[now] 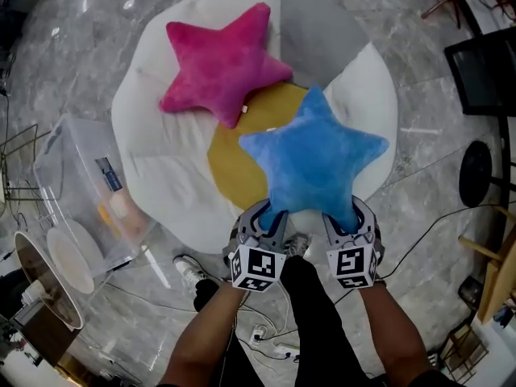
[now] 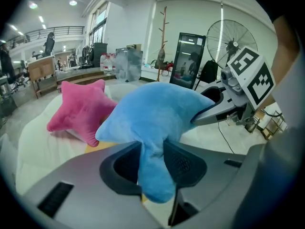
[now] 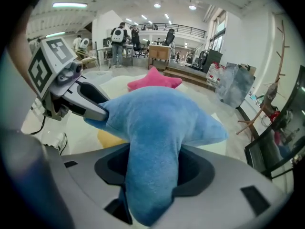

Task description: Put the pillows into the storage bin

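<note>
Since the head view shows the left gripper [image 1: 264, 218] and right gripper [image 1: 349, 218] each holding one arm of the blue pillow [image 1: 313, 164] above the mat [image 1: 161, 164], both should swing together to the bin [image 1: 81, 176] at left. In the left gripper view the jaws are part-closed on plush, and the right gripper view shows the same. There are two pillows, with the pink one [image 1: 219, 61] on the mat, and one bin.

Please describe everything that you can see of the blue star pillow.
The blue star pillow is a plush five-armed star of fuzzy bright blue fabric. Two neighbouring arms are pinched between jaws, one by the left gripper, one by the right gripper. It is held up over the white cushion, apart from the pink star pillow.
</note>
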The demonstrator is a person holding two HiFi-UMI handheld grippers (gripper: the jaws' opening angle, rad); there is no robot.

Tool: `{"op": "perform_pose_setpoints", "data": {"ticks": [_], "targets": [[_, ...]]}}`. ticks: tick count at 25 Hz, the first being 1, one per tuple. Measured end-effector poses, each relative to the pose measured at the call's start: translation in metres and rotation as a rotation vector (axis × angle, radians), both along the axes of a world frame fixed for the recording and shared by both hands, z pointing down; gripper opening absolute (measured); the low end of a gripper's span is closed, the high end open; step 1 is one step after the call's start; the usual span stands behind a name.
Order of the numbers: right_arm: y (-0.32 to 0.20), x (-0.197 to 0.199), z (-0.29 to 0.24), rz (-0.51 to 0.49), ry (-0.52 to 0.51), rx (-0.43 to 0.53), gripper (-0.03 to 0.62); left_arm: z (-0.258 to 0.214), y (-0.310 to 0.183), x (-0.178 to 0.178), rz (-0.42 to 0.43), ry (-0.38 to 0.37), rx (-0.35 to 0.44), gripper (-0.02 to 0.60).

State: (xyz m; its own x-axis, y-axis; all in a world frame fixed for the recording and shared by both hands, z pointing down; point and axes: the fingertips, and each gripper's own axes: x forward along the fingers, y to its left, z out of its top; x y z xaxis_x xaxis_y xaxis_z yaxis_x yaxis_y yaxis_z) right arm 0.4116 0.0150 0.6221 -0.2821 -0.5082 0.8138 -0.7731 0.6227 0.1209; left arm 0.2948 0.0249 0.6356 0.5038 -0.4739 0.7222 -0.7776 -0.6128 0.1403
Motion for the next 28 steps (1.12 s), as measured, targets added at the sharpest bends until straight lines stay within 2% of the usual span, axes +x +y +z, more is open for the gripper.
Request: {"op": "perform_pose_setpoints", "data": {"ticks": [4,14,19,24,28], "targets": [[0.018,-0.040,-0.018,-0.039,0.002,0.010,0.258,-0.015,0.022,-0.040,-0.034,0.028,-0.009,0.149],[0.021,-0.162,-0.068,-0.202,-0.018,0.108,0.258,-0.059,0.041,-0.159,-0.125,0.016,0.085,0.149],[0.022,-0.226,-0.081,-0.271,-0.035,0.135,0.256,-0.074,0.052,-0.220,-0.258,0.003,0.102,0.149],[0.027,-0.300,-0.092,-0.368,-0.054,0.145,0.256,-0.086,0.070,-0.291,-0.417,0.024,0.078,0.149],[0.037,-0.367,-0.098,-0.434,-0.077,0.150,0.255,-0.094,0.089,-0.352,-0.491,0.012,0.087,0.149]]}}
